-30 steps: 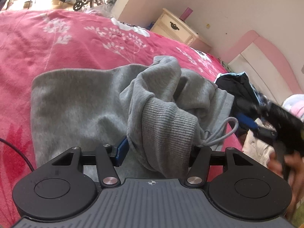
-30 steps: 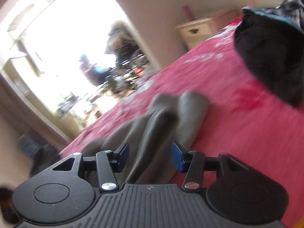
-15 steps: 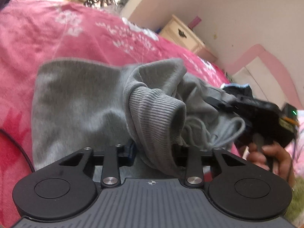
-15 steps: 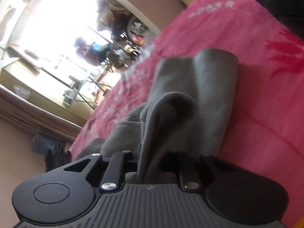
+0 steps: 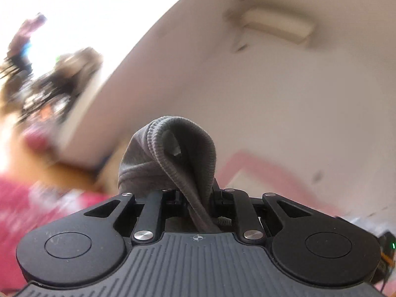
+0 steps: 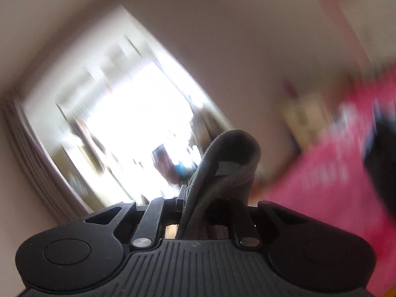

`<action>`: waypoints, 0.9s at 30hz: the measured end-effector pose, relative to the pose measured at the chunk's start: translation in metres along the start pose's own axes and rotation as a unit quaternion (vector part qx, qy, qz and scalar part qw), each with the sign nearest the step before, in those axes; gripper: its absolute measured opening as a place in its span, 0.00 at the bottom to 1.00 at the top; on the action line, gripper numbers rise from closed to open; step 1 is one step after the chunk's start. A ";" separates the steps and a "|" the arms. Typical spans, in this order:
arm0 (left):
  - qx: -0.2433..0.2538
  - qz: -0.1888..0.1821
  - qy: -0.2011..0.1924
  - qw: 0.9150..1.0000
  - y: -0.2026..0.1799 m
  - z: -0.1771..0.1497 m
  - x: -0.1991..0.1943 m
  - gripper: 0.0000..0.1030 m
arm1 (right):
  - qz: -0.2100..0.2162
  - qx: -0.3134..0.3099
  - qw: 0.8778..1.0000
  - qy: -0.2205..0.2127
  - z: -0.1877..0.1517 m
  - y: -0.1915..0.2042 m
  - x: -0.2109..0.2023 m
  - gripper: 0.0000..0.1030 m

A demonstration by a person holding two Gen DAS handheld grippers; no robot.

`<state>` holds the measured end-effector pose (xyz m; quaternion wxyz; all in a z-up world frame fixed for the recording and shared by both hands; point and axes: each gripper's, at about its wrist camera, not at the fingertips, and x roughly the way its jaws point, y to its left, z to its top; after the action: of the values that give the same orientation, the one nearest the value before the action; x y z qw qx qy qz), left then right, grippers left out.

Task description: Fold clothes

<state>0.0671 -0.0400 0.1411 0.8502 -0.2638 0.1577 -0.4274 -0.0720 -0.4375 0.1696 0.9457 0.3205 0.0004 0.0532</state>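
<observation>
Grey ribbed-knit garment (image 5: pixel 170 158), raised off the pink floral bedspread (image 5: pixel 14 198) since a second ago.
Ribbed edge is pinched by left gripper (image 5: pixel 198 198) and right gripper (image 6: pixel 205 203) alike; garment is held aloft, folding unfinished.

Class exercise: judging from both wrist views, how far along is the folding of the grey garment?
Done: both grips are made. In hand: the left gripper and right gripper each pinch the grey garment's ribbed edge, cameras tilted toward the wall. Left: no neat fold is visible; laying it on the pink bedspread remains.
</observation>
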 end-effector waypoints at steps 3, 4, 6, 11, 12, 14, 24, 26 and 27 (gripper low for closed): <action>0.016 -0.043 -0.009 0.999 -0.026 0.020 -0.003 0.14 | 0.018 -0.070 0.992 -0.102 0.041 0.044 -0.043 0.14; 0.021 -0.058 -0.012 0.998 -0.035 0.027 -0.005 0.14 | 0.022 -0.096 0.986 -0.132 0.051 0.058 -0.058 0.14; 0.032 -0.086 -0.019 0.996 -0.053 0.040 -0.007 0.14 | 0.022 -0.136 0.977 -0.161 0.051 0.081 -0.080 0.14; 0.014 -0.069 0.046 0.997 -0.036 0.032 -0.020 0.14 | -0.001 -0.135 0.989 -0.068 -0.008 0.081 -0.092 0.14; 0.013 -0.048 0.066 0.997 -0.022 0.021 -0.028 0.14 | -0.009 -0.120 0.992 -0.034 -0.026 0.075 -0.089 0.14; 0.016 -0.006 0.101 0.995 0.003 -0.001 -0.046 0.13 | -0.018 -0.050 0.998 0.045 -0.065 0.053 -0.083 0.14; -0.012 0.195 0.170 0.966 0.108 -0.050 -0.108 0.13 | -0.033 0.386 0.868 0.312 -0.265 -0.051 -0.022 0.14; -0.016 0.227 0.172 0.958 0.123 -0.057 -0.118 0.13 | -0.030 0.377 0.864 0.333 -0.283 -0.045 -0.006 0.14; -0.018 0.243 0.174 0.954 0.130 -0.061 -0.123 0.13 | -0.030 0.370 0.863 0.342 -0.291 -0.042 0.001 0.14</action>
<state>0.0493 0.1049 0.0211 0.8830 -0.1541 0.3697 -0.2445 -0.0770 -0.2942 -0.0870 0.6988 0.6087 0.3537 0.1267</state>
